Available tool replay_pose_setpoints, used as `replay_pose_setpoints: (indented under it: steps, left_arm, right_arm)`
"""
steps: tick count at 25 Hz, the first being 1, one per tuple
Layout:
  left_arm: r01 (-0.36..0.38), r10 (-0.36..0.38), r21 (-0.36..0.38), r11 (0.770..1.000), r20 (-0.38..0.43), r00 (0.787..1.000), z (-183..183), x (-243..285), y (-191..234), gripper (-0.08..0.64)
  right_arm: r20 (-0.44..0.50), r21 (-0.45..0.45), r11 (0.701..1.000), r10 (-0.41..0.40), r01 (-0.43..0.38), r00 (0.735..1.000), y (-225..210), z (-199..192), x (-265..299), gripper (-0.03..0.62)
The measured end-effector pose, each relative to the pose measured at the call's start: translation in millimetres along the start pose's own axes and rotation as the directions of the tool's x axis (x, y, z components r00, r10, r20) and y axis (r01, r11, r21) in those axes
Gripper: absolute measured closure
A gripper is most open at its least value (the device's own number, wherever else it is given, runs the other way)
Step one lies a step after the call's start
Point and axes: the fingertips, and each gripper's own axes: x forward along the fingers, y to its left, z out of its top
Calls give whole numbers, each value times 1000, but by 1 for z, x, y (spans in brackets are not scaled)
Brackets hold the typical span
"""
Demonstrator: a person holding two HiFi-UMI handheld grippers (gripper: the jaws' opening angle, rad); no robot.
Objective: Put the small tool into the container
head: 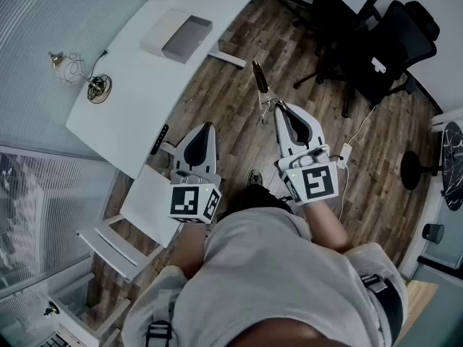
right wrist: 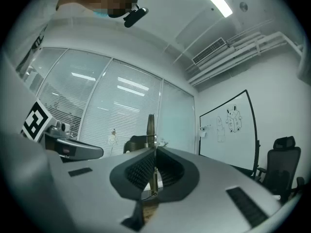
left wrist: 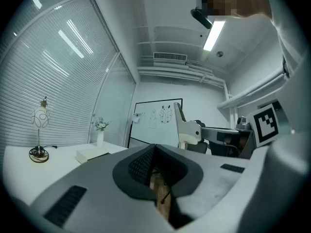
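Note:
My right gripper (head: 279,108) is shut on the small tool (head: 259,78), a thin metal stem with a dark end that sticks out past the jaws over the wooden floor. In the right gripper view the tool (right wrist: 151,128) stands upright between the closed jaws of the right gripper (right wrist: 154,152). The container (head: 177,36), a shallow white and grey box, lies on the white table (head: 130,100) at the far end, well ahead of both grippers; it shows in the left gripper view as a pale box (left wrist: 92,154). My left gripper (head: 205,128) is shut with nothing in it, near the table's edge.
A wire lamp (head: 72,67) stands on the table's left part. A white chair (head: 141,208) sits below the left gripper. Black office chairs (head: 383,42) stand at the right. A power strip (head: 344,154) with cable lies on the floor. Window blinds run along the left.

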Motion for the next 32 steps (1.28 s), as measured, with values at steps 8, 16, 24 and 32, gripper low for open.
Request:
replay_pose_setpoints:
  steps: [8,16,24,32]
  left_arm:
    - [5,-4,6,1000,-24,1000,-14,38,-12,537]
    - [-33,34,25,999,-26,999,-18,87,-25,537]
    - [-64,66,21,998,-72,995,-31,116,-19,537]
    - [-34,34,-2,999,-105,994,-47,171,5,537]
  right_arm:
    - [18,7,1000,7,-8,1000,-33,-12,10,565]
    - [5,15,999,52,-52,999,-79,-29,23,565]
    - [-24,55,996,78,-76,997,-104,-49,46,565]
    - [-73,62,996,68,-64,995,-124,-74,92,565]
